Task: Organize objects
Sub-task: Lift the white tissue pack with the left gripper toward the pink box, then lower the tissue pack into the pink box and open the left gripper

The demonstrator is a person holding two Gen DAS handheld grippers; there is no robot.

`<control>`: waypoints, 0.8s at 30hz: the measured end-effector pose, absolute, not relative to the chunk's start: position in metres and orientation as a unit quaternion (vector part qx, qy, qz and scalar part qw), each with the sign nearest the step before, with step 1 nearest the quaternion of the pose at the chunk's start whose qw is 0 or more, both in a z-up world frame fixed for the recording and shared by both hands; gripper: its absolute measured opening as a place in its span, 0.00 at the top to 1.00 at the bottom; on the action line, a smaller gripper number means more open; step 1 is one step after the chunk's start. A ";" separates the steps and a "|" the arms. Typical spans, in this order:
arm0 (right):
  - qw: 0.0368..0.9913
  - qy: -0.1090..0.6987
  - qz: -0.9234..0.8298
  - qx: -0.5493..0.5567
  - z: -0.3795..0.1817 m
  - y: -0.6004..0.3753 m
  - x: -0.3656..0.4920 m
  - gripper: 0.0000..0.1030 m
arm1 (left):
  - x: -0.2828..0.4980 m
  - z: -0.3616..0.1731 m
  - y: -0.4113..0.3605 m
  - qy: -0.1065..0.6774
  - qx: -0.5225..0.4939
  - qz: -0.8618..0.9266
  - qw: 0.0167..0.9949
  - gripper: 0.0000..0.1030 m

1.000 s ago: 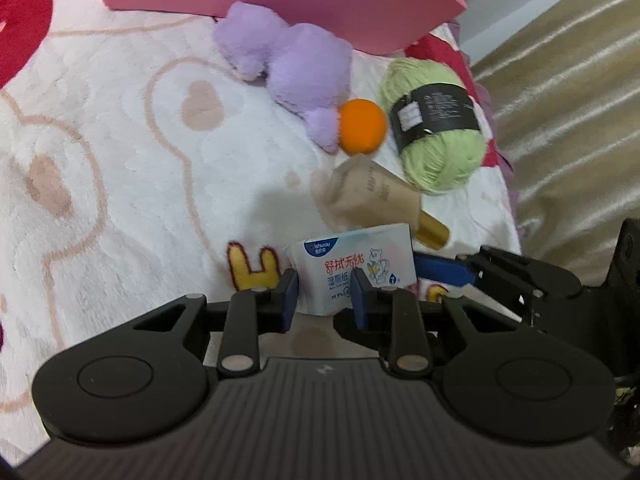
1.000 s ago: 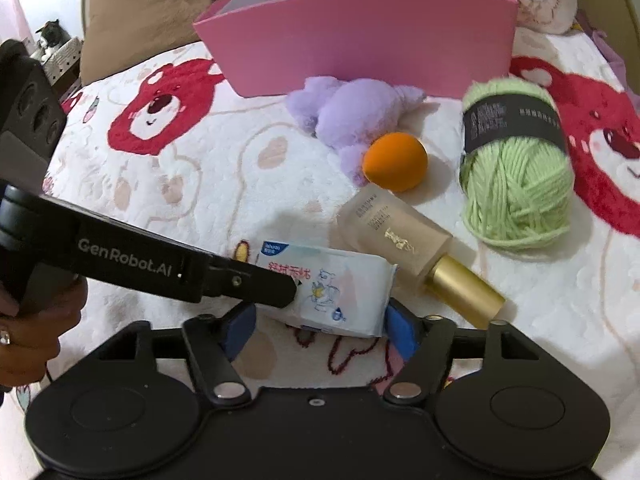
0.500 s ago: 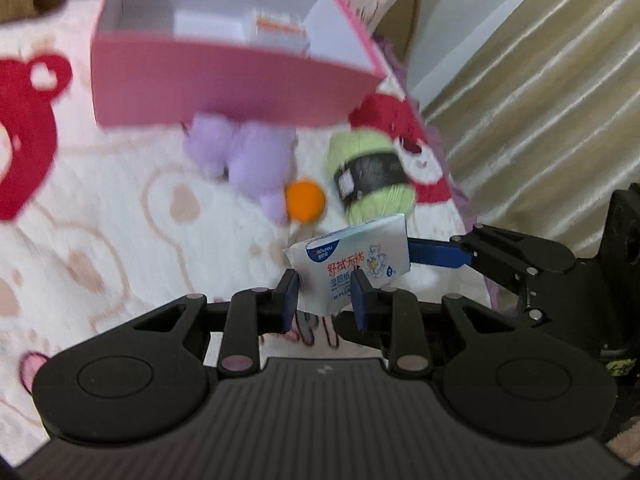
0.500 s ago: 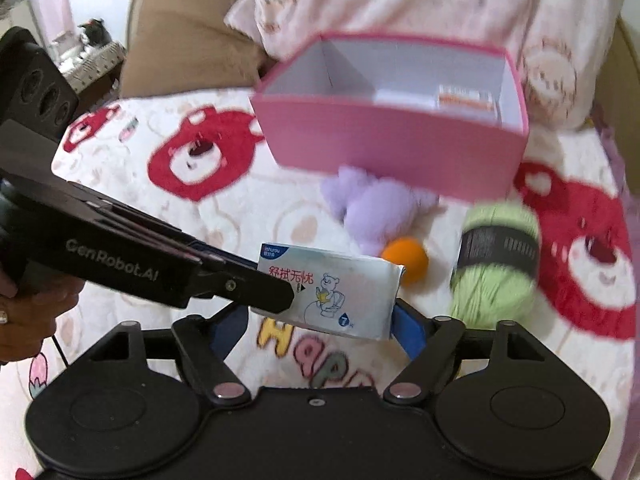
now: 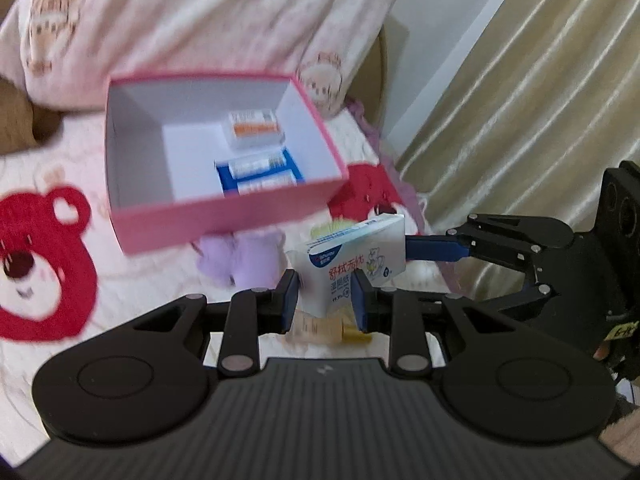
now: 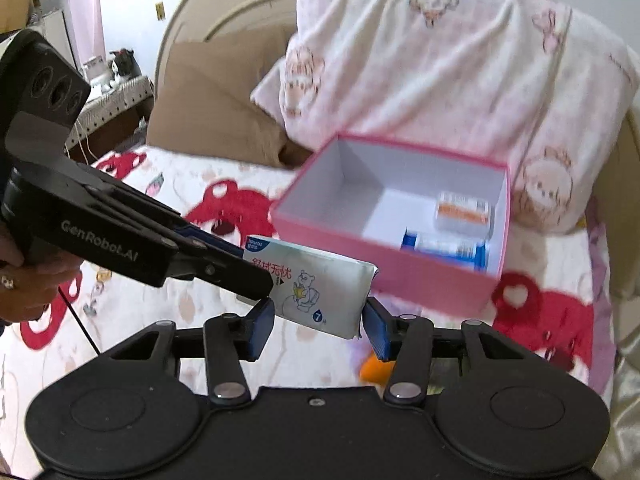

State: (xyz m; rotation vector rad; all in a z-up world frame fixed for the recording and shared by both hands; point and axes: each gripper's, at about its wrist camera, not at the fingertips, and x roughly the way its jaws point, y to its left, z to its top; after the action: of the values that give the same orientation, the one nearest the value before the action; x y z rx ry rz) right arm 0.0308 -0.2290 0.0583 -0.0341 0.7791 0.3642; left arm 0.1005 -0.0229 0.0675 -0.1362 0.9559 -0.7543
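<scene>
A white and blue tissue pack (image 5: pixel 352 268) (image 6: pixel 316 292) hangs in the air above the bed. My left gripper (image 5: pixel 324 304) is shut on its near end. It reaches in from the left in the right wrist view (image 6: pixel 256 280). My right gripper (image 6: pixel 318 328) is closing its jaws, with the pack between them and a pad against each short end. One of its blue fingers (image 5: pixel 432 249) touches the pack's far end. Beyond stands an open pink box (image 5: pixel 224 216) (image 6: pixel 380 252). It holds a white and orange carton (image 5: pixel 254 128) (image 6: pixel 464 210) and a blue and white one (image 5: pixel 260 170) (image 6: pixel 448 248).
On the bear-print blanket below lie a purple plush (image 5: pixel 240 260), green yarn (image 5: pixel 332 228), a beige bottle (image 5: pixel 320 326) and an orange ball (image 6: pixel 374 370). Pillows (image 6: pixel 440 60) and a brown cushion (image 6: pixel 212 104) stand behind the box. Curtains (image 5: pixel 520 100) hang at the right. A hand (image 6: pixel 28 280) holds the left gripper.
Both grippers have risen together with the tissue pack, so the box's inside has come into view. The right gripper's jaws have narrowed onto the pack's ends.
</scene>
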 end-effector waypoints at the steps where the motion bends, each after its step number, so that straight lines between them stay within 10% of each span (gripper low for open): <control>1: 0.910 0.375 0.179 -0.020 0.064 -0.229 0.035 0.48 | 0.103 0.073 -0.022 0.443 -0.064 -0.351 0.822 0.75; 24: 0.884 0.436 0.165 0.034 0.033 -0.236 0.203 0.55 | 0.254 0.027 -0.030 0.513 -0.113 -0.252 0.813 0.75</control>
State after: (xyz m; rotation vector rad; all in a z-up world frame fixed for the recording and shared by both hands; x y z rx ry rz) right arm 0.2034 -0.2365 0.0334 0.0716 0.9066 0.3440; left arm 0.2541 -0.0302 0.0268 -0.2404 1.0949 -0.5371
